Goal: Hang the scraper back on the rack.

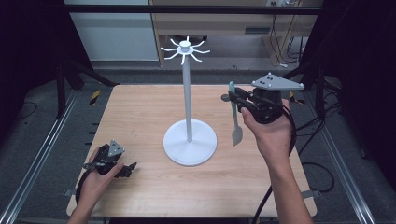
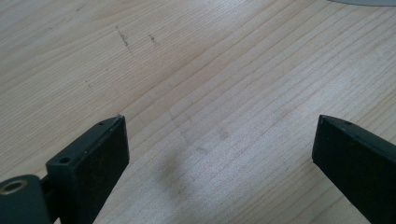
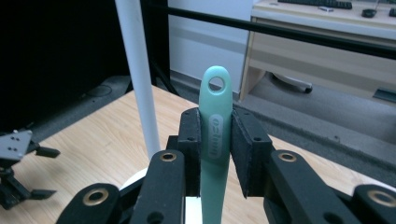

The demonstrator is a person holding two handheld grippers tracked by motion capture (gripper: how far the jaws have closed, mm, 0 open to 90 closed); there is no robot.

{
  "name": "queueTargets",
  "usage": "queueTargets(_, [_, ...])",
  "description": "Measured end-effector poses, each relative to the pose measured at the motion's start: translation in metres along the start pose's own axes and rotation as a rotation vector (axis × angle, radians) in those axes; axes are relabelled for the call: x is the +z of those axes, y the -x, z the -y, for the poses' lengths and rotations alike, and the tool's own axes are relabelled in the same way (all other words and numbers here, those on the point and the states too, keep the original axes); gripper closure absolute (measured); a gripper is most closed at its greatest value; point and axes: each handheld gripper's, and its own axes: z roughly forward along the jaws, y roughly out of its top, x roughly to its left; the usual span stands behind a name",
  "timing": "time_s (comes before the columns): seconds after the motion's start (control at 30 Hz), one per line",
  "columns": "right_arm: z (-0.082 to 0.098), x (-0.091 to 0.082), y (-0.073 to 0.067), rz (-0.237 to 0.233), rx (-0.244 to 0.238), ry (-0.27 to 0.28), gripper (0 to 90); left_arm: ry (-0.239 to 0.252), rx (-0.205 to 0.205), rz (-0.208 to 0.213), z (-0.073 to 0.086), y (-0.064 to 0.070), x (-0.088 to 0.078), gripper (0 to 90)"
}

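A white rack (image 1: 187,100) with a round base, a tall pole and hook arms at its top stands mid-table. To its right, my right gripper (image 1: 233,99) is shut on the teal handle of a spatula (image 1: 235,117), which hangs upright above the table with its grey blade down. In the right gripper view the jaws clamp the spatula's handle (image 3: 215,135) from both sides, its hole end pointing up, and the rack's pole (image 3: 140,79) rises to the left. My left gripper (image 1: 129,168) rests low at the table's front left, open, with bare wood between its jaws (image 2: 219,140).
The wooden table (image 1: 140,121) is ringed by black frame rails and dark floor. A desk and cables stand beyond the far edge. The rack's base edge (image 2: 364,2) shows at the top of the left gripper view.
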Motion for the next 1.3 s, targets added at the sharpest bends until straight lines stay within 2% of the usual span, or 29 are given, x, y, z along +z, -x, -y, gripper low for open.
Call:
queueTargets(0.57, [-0.03,-0.001,-0.019,-0.021,-0.029,0.059,74.6,0.003,-0.004,0.0,0.0,0.0,0.0,3.6])
queueTargets(1.3, [-0.045,0.0,-0.032,-0.041,-0.032,0.103,74.5,0.0,0.0,0.001,0.0,0.001,0.0,3.5])
